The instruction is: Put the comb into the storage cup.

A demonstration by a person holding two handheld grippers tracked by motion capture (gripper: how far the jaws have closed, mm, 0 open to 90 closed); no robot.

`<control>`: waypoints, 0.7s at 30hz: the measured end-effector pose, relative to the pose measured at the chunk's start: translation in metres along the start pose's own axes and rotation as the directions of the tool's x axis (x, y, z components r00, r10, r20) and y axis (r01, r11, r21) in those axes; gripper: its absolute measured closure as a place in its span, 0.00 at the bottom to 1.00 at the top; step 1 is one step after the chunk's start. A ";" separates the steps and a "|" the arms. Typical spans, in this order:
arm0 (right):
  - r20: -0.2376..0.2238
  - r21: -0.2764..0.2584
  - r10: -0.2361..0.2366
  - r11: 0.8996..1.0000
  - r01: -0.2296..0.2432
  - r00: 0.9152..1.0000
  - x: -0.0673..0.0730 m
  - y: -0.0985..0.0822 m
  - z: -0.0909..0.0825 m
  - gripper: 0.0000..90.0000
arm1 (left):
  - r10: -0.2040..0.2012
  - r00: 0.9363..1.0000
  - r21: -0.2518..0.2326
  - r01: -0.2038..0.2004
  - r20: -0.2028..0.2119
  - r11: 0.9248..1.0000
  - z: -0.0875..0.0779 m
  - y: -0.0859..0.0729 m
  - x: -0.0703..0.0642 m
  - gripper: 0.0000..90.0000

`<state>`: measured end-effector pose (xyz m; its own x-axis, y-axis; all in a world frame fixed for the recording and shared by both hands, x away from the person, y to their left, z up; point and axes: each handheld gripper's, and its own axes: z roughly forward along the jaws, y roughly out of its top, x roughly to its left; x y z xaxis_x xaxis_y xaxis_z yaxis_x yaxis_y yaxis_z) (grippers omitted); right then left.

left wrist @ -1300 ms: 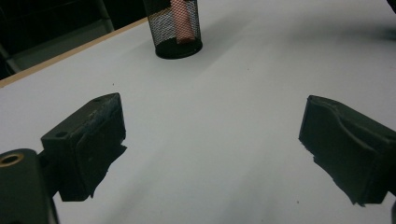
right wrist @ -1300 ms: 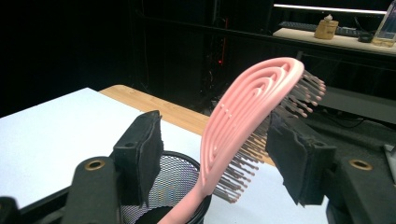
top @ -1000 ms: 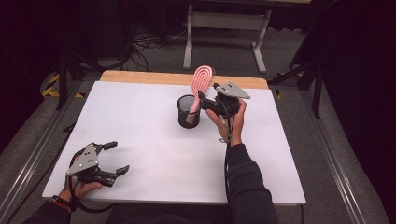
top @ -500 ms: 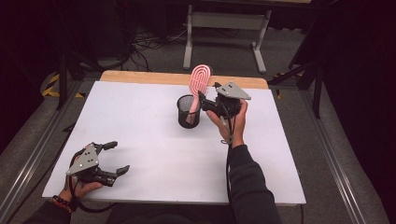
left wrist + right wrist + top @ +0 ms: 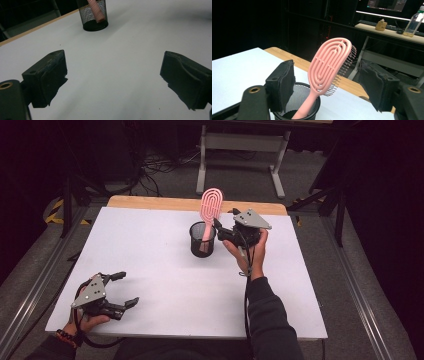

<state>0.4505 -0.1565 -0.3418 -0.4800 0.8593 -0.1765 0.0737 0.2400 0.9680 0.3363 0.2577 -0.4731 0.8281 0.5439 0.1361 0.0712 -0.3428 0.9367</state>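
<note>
Both hand-held grippers gape: right point(image 5: 218, 226) beside hairbrush point(image 5: 210, 207), left point(image 5: 125, 289) low.

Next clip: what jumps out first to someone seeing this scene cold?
The pink hairbrush standing handle-down in the black mesh cup near the table's far edge. The right gripper sits beside it; its jaws have just been opening, with the brush head between them but untouched. The left gripper rests open at the near left corner.
</note>
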 end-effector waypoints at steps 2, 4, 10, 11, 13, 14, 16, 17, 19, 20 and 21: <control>0.001 -0.003 -0.005 1.000 0.005 1.000 0.000 0.000 -0.001 0.32 | 0.002 1.000 0.001 -0.002 0.000 1.000 0.000 0.000 0.000 0.09; 0.002 -0.004 -0.007 1.000 0.007 1.000 0.000 -0.001 -0.002 0.31 | 0.002 1.000 0.001 -0.002 0.001 1.000 0.000 0.000 0.000 0.09; 0.006 -0.002 -0.024 1.000 0.024 1.000 0.001 -0.002 -0.005 0.28 | 0.002 1.000 0.002 -0.002 0.002 1.000 0.000 0.000 0.000 0.09; 0.004 0.001 -0.027 1.000 0.027 1.000 0.001 -0.002 -0.005 0.27 | 0.002 1.000 0.003 -0.002 0.001 1.000 0.001 0.000 0.000 0.09; 0.005 0.006 -0.032 0.999 0.032 0.999 0.002 -0.003 -0.006 0.27 | 0.003 1.000 0.004 -0.003 0.002 1.000 0.001 0.000 -0.001 0.09; 0.005 0.007 -0.035 0.999 0.035 0.999 0.002 -0.003 -0.007 0.26 | 0.002 1.000 0.002 -0.002 0.002 1.000 0.001 0.000 -0.001 0.09; 0.005 0.004 -0.038 0.999 0.038 0.999 0.002 -0.003 -0.007 0.25 | 0.002 1.000 0.002 -0.002 0.003 1.000 0.000 0.000 0.000 0.09; 0.004 0.005 -0.039 0.999 0.039 0.999 0.002 -0.004 -0.008 0.25 | 0.002 1.000 0.002 -0.002 0.003 1.000 0.000 0.000 0.000 0.09; 0.002 0.007 -0.046 0.999 0.046 0.999 0.002 -0.005 -0.009 0.25 | 0.002 1.000 0.002 -0.002 0.003 1.000 0.000 0.000 0.000 0.09; 0.002 0.009 -0.047 0.999 0.047 0.999 0.003 -0.005 -0.010 0.24 | 0.002 1.000 0.002 -0.002 0.003 1.000 0.000 0.000 0.000 0.09; 0.004 0.011 -0.050 0.999 0.050 0.999 0.003 -0.005 -0.010 0.24 | 0.001 1.000 0.001 -0.001 0.004 1.000 0.001 0.000 0.000 0.09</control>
<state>0.4400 -0.1599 -0.3457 -0.4798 0.8479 -0.2255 0.0588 0.2876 0.9560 0.3363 0.2570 -0.4735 0.8302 0.5406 0.1362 0.0708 -0.3446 0.9361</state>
